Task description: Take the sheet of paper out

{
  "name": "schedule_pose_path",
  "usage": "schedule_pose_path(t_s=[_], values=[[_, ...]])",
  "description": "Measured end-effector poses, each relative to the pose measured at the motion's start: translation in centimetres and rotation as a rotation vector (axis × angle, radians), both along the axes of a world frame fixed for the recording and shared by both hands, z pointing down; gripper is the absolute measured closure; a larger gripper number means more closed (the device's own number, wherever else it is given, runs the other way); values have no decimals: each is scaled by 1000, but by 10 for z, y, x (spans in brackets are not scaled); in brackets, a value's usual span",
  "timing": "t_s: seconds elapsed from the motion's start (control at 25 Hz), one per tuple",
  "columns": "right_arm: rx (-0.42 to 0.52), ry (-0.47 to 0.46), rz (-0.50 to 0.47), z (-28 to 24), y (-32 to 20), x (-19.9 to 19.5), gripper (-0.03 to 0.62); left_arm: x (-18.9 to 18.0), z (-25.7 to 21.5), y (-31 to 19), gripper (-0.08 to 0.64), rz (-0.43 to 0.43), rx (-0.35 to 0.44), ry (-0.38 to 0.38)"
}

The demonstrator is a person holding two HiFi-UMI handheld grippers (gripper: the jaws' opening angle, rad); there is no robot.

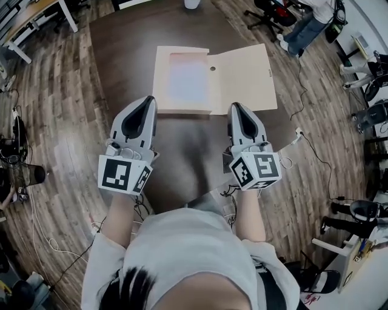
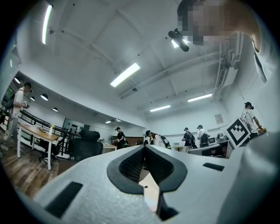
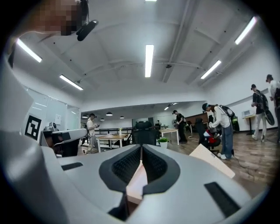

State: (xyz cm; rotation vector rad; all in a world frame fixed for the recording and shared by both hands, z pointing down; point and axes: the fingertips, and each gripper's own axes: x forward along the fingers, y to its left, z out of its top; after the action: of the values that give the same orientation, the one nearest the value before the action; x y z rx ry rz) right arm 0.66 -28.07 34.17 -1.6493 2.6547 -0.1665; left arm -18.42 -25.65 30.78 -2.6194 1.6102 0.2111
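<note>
An open beige file box (image 1: 160,82) lies on the dark brown table (image 1: 121,42), its lid (image 1: 245,75) folded out flat to the right. A pale sheet of paper (image 1: 187,79) lies inside the tray. My left gripper (image 1: 147,100) hovers just short of the tray's near left corner, shut and holding nothing. My right gripper (image 1: 236,106) is near the lid's front edge, also shut and empty. In the left gripper view the pads (image 2: 131,164) meet at the tip of the left gripper (image 2: 144,148). The right gripper (image 3: 141,148) looks the same, with the box lid (image 3: 212,161) to its right.
A white object (image 1: 192,3) stands at the table's far edge. Cables and a white plug strip (image 1: 297,133) lie on the wooden floor at the right. A person (image 1: 309,24) and office chairs are at the top right, a white desk (image 1: 36,18) at the top left.
</note>
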Motion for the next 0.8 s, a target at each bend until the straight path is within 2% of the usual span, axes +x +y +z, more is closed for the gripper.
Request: schedule_pose_path(t_s=[0.24, 0.44, 0.72, 0.8], values=[[-97, 11, -9, 27, -34, 7, 574, 6, 7, -15, 551, -17, -15, -13], [-244, 14, -24, 64, -75, 11, 574, 6, 14, -30, 551, -48, -37, -37], [-423, 68, -142, 121, -130, -2, 574, 1, 20, -50, 551, -130, -55, -55], [-473, 58, -174, 134, -141, -4, 574, 2, 22, -54, 551, -152, -62, -51]])
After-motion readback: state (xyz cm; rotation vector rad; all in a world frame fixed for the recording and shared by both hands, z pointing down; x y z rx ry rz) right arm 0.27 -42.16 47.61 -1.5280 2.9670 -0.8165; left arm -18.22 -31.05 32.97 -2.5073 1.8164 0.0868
